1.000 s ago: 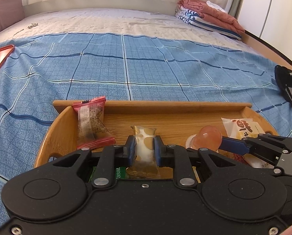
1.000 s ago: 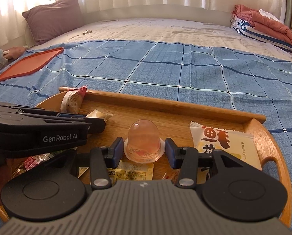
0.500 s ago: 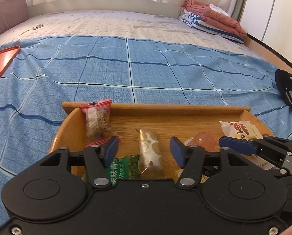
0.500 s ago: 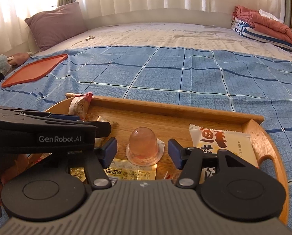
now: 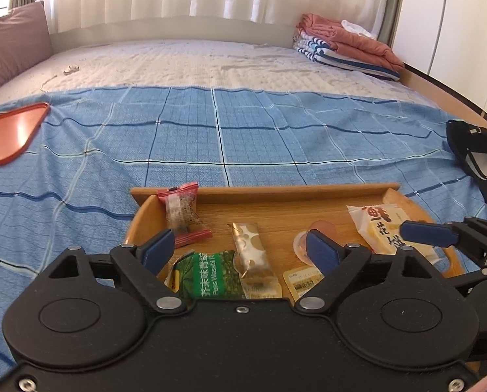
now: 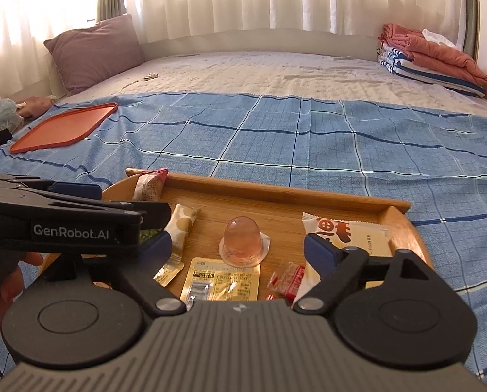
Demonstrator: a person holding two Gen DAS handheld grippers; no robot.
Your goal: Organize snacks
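A wooden tray point(image 5: 276, 192) point(image 6: 276, 192) lies on the blue checked bedspread and holds several snacks. My left gripper point(image 5: 240, 248) is open and empty above a gold-and-white wrapped snack point(image 5: 251, 248) point(image 6: 181, 225) and a green wasabi pea packet point(image 5: 210, 277). A red wrapped snack point(image 5: 181, 210) leans on the tray's left wall. My right gripper point(image 6: 240, 248) is open and empty, drawn back from a pink jelly cup point(image 6: 243, 240) point(image 5: 322, 228) that stands on the tray. A white packet with orange characters point(image 6: 344, 232) point(image 5: 379, 225) lies at the tray's right.
An orange tray point(image 6: 63, 127) lies on the bedspread far left. Folded towels point(image 6: 429, 58) sit at the far right of the bed, a mauve pillow point(image 6: 93, 49) far left. A black object point(image 5: 478, 160) lies at the right edge.
My left gripper let go of the gold-and-white snack and opened wide. My right gripper opened off the jelly cup. Both grippers have pulled back and risen from the tray.
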